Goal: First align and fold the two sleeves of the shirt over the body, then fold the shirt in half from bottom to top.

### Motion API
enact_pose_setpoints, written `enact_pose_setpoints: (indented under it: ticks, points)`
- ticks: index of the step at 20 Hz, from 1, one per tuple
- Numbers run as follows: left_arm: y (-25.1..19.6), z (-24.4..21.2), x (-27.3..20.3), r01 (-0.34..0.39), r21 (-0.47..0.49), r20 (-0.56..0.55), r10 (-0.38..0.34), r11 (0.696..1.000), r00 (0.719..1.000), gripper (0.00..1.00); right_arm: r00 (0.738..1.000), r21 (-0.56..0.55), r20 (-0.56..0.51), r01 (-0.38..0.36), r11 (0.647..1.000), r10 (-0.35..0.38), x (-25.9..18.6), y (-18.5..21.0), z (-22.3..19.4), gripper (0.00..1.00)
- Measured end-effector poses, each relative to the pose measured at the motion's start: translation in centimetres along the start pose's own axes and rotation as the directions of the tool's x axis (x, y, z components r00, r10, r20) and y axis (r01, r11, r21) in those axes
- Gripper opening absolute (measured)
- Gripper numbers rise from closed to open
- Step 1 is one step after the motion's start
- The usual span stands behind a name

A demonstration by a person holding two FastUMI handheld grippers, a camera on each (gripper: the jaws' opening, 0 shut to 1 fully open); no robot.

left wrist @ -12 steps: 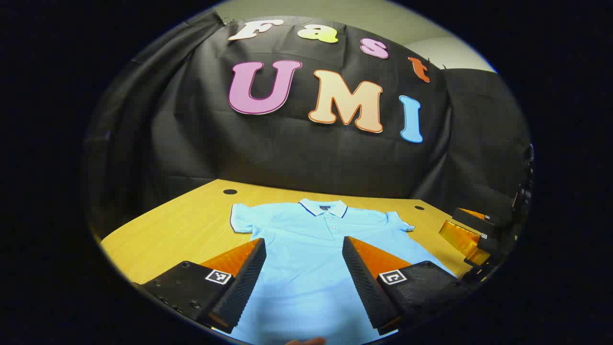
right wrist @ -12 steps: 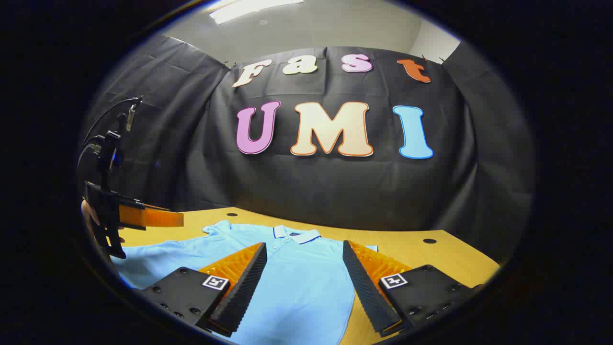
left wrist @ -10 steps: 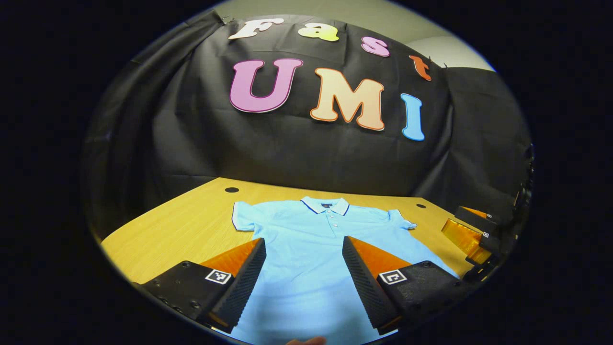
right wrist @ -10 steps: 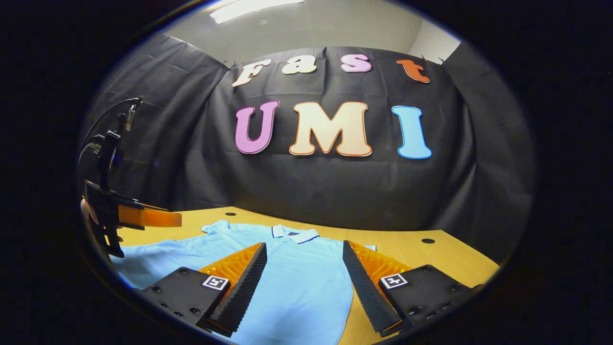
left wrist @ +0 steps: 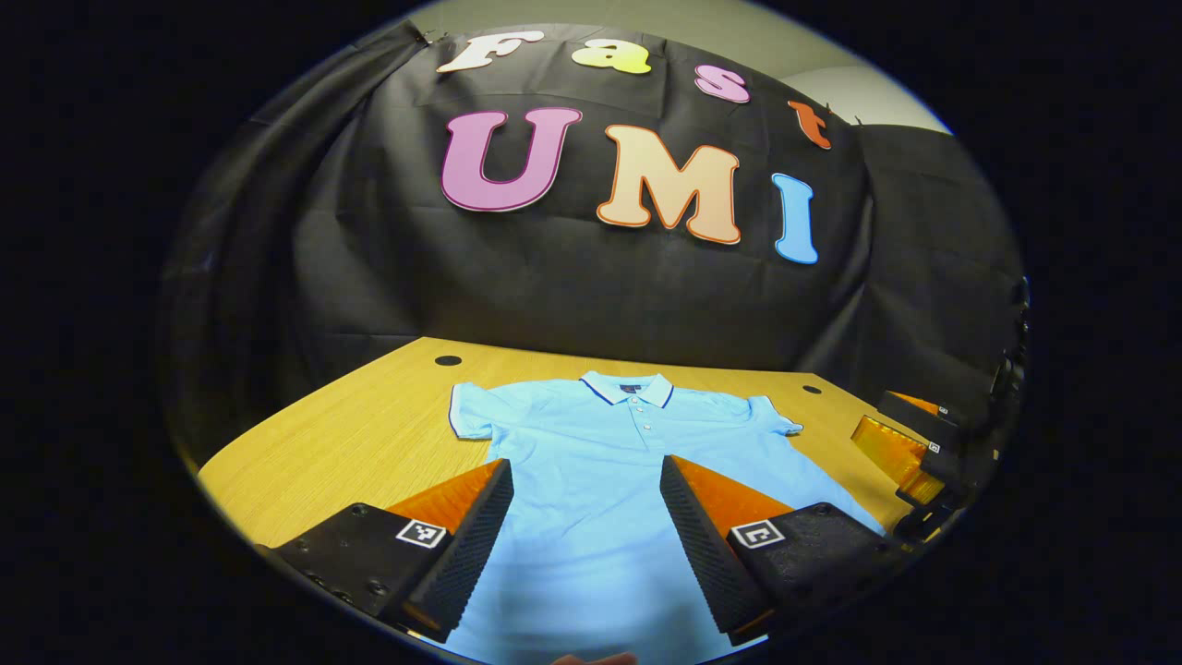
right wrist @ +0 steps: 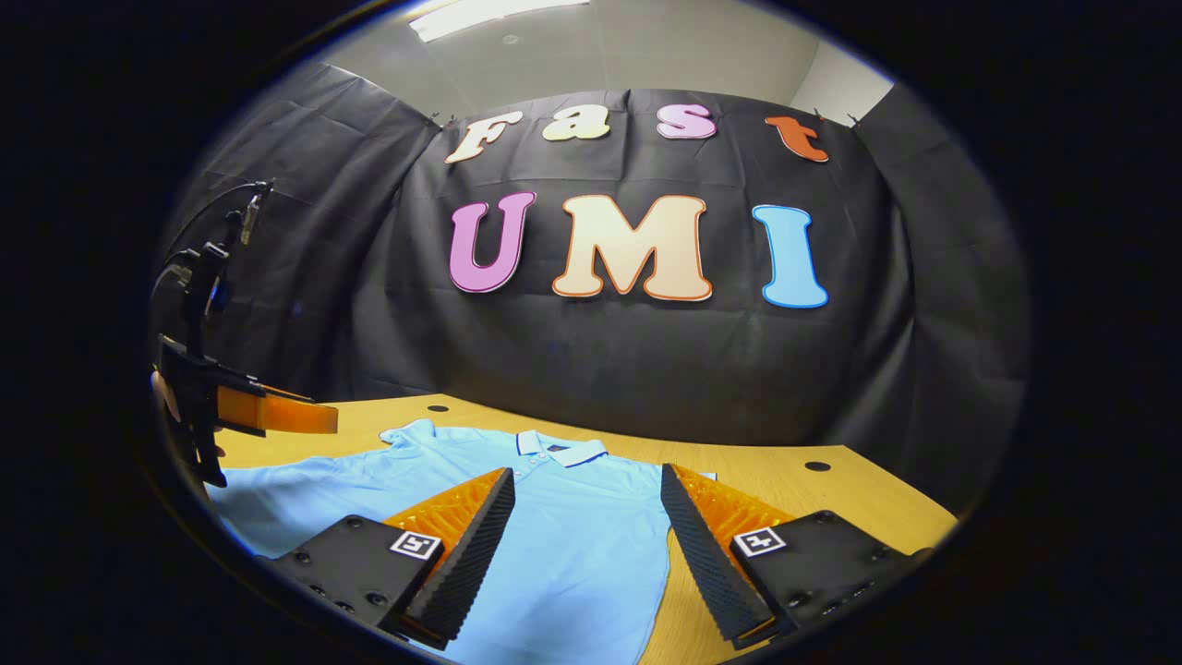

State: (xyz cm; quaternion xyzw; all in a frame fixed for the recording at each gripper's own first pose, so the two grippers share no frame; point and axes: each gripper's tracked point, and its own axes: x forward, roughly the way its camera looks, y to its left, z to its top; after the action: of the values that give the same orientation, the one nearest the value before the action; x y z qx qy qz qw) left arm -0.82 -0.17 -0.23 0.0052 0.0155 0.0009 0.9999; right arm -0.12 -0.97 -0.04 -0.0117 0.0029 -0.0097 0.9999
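Note:
A light blue polo shirt (left wrist: 609, 462) lies flat on the wooden table (left wrist: 360, 443), collar toward the back wall, with both short sleeves (left wrist: 468, 414) spread out to the sides. My left gripper (left wrist: 584, 545) hovers open above the shirt's lower body, nothing between its fingers. My right gripper (right wrist: 584, 554) is open too, above the shirt (right wrist: 563, 536) near its right side edge. The right gripper (left wrist: 910, 453) also appears at the far right of the left gripper view, and the left gripper (right wrist: 259, 411) at the far left of the right gripper view, held by a hand.
Black cloth hangs close behind the table's far edge. Small round holes (left wrist: 448, 360) sit in the tabletop near the back corners. Bare wood (right wrist: 831, 489) lies to the right of the shirt and to its left.
Both grippers have drifted slightly forward and up; the shirt sits a little farther in each view. The shirt itself has not moved.

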Motion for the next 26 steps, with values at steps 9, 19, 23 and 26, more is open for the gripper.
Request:
enact_pose_setpoints:
  ticks: [9,19,23,26]
  points:
    - [-1.0,-0.1,-0.2,0.034,-0.012,-0.009,-0.034,0.999,0.999,0.95,0.999,0.044,-0.032,-0.003,0.999,0.004,-0.1,0.0,-0.6,0.99]
    - [-1.7,0.4,-1.2,0.067,-0.007,-0.006,-0.067,0.998,0.998,0.95,0.979,0.019,-0.206,-0.010,1.000,0.013,5.2,-3.4,-0.8,0.96]
    - [-1.4,1.0,-1.5,0.070,-0.033,0.003,-0.070,0.997,0.998,0.95,0.941,0.063,-0.336,0.053,0.997,-0.028,9.4,-6.6,-3.0,0.96]
    - [-0.2,1.1,-1.6,0.037,-0.040,0.004,-0.037,0.998,0.999,0.96,0.899,0.083,-0.432,0.113,0.990,-0.067,12.9,-9.6,-5.3,1.00]
